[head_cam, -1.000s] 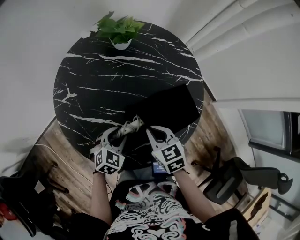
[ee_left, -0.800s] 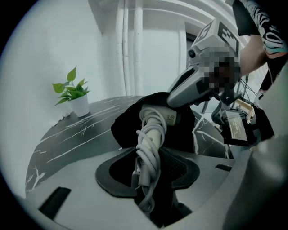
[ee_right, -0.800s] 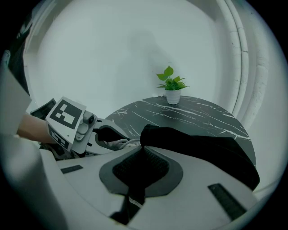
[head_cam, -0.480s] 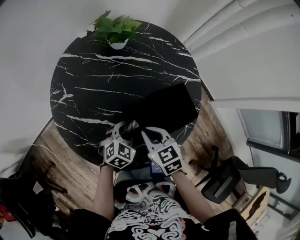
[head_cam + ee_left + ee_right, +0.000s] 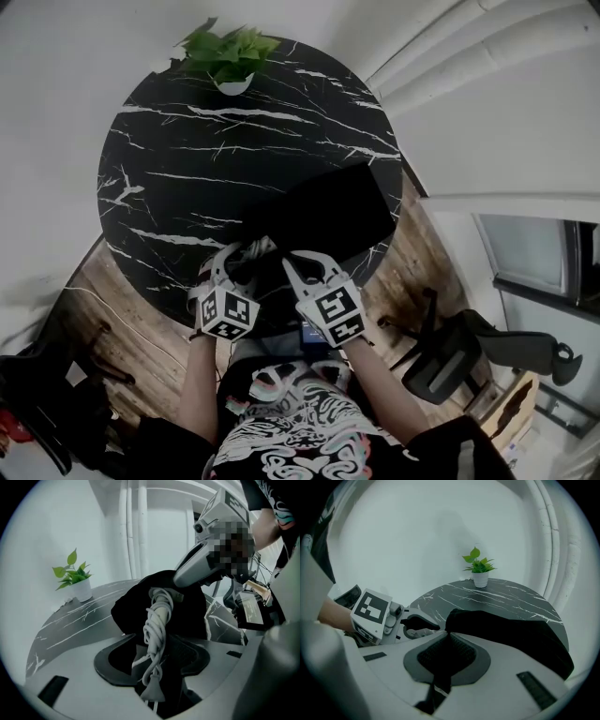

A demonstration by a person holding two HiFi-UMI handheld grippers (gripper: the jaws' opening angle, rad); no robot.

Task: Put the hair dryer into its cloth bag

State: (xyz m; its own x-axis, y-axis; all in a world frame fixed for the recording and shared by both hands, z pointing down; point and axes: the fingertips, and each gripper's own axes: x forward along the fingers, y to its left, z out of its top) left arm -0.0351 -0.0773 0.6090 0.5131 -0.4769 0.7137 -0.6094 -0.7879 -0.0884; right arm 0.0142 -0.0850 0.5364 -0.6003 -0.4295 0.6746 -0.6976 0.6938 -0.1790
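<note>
A black cloth bag (image 5: 330, 214) lies on the round black marble table (image 5: 187, 150), its mouth toward me. The hair dryer's handle, wound with its pale cord (image 5: 157, 616), sticks out of that mouth. My left gripper (image 5: 234, 264) straddles this handle; its jaws have just been opening, and the left pad stands off the cord. In the left gripper view the cord runs down between the jaws of the left gripper (image 5: 154, 641). My right gripper (image 5: 292, 262) is shut on the bag's cloth edge (image 5: 443, 677) at the mouth. The dryer's body is hidden inside the bag.
A potted green plant (image 5: 230, 56) stands at the table's far edge. A dark office chair (image 5: 469, 354) sits on the wooden floor to the right. The near table edge runs just under both grippers.
My left gripper has shifted toward the bag's mouth with the cord-wrapped handle, and less of the handle shows outside the bag. The right gripper has kept its place on the cloth.
</note>
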